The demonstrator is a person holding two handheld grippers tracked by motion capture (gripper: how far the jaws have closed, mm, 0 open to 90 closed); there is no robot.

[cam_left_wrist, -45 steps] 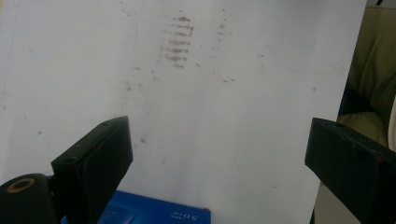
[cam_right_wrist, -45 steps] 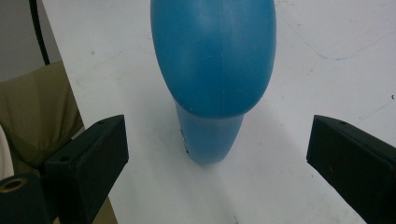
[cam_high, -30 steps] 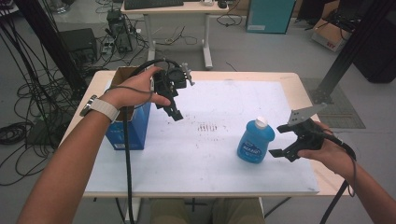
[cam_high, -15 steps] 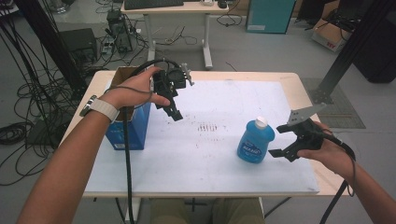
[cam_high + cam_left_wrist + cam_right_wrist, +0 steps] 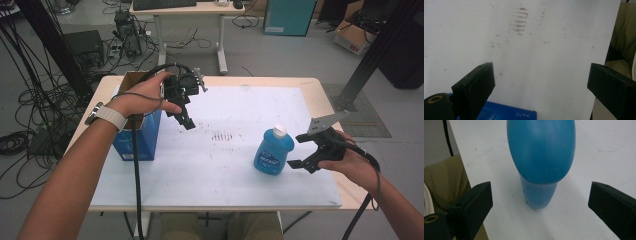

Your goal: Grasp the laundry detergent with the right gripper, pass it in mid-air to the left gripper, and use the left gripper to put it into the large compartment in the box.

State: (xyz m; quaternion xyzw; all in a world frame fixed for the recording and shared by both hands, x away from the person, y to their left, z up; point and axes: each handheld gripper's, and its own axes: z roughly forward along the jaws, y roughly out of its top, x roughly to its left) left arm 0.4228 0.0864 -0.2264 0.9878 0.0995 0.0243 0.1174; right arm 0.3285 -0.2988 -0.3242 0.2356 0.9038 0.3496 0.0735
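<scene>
Nothing has moved since a second ago: both my hands and the bottle sit where they were. In the high view my right gripper [image 5: 300, 150] hangs at the right of the frame, just right of the blue bottle [image 5: 272, 152], with its jaws spread and pointing at the bottle without touching it. The bottle stands upright on the white table sheet [image 5: 240, 175], right of centre, its white cap [image 5: 280, 131] on top and a label on its front. In the right gripper view the bottle [image 5: 541, 152] takes up the upper middle of the frame, tilted there because of how the camera sits, and my two black jaws rise at lower left and lower right with clear gaps to the bottle on both sides.

My left gripper [image 5: 186, 112] is held above the table at upper left of centre in the high view, my left hand [image 5: 147, 95] wrapped around its body, just right of the open blue cardboard box [image 5: 135, 142]. Its jaws are spread too and grip nothing; in the left gripper view they frame bare white sheet with a patch of dark smudges [image 5: 519, 21] near the top, and a blue edge of the box [image 5: 509, 113] shows at the bottom.
</scene>
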